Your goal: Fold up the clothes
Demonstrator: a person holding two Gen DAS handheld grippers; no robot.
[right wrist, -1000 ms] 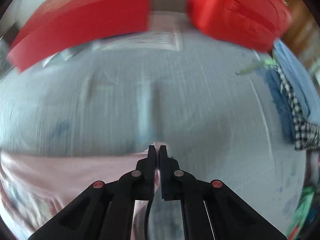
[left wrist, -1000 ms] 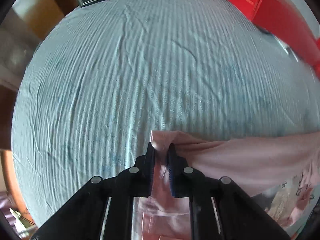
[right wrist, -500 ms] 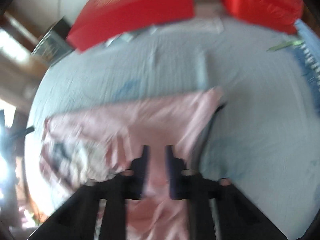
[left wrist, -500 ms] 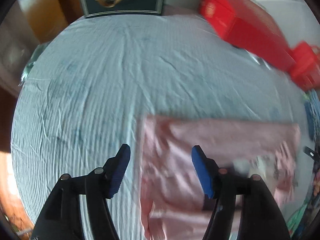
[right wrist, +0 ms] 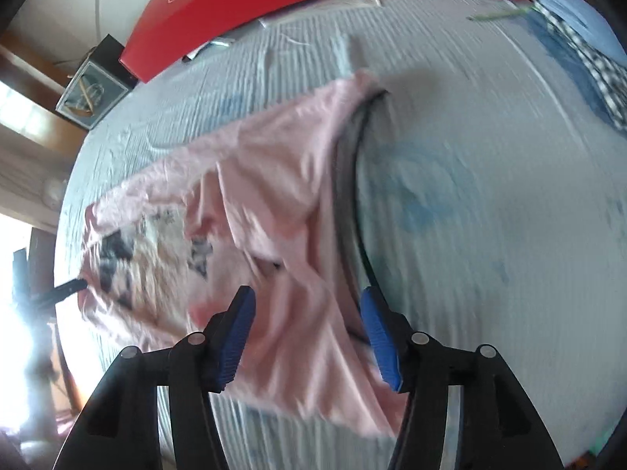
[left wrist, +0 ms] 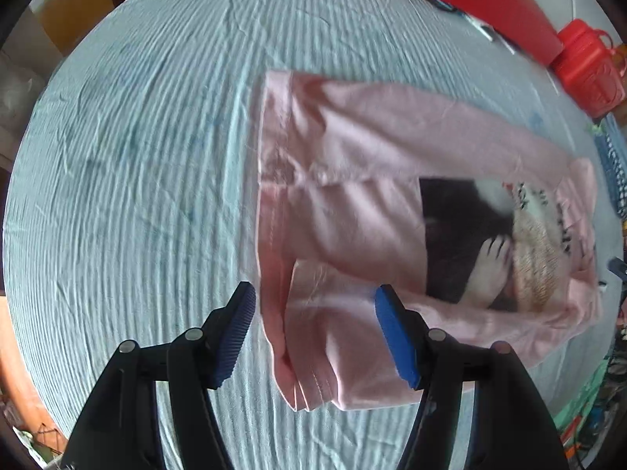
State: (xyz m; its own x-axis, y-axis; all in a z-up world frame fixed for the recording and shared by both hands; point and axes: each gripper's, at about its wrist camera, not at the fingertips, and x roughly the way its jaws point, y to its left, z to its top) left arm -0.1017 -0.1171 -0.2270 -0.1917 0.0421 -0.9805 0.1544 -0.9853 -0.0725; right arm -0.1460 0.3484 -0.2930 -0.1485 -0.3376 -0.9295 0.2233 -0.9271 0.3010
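Note:
A pink shirt with a dark printed picture lies folded over on the light blue sheet. My left gripper is open and empty above its near left corner. In the right wrist view the same pink shirt lies rumpled, and my right gripper is open and empty above its near right edge. A dark cord or strap runs along the shirt's right edge.
A red box and a red bag lie at the far edge of the bed. A dark framed picture stands at the far left. Blue and checked clothes are piled at the far right.
Both grippers were shut on the shirt's edge a second ago. They let go, opened wide and pulled back; the shirt now lies on the sheet.

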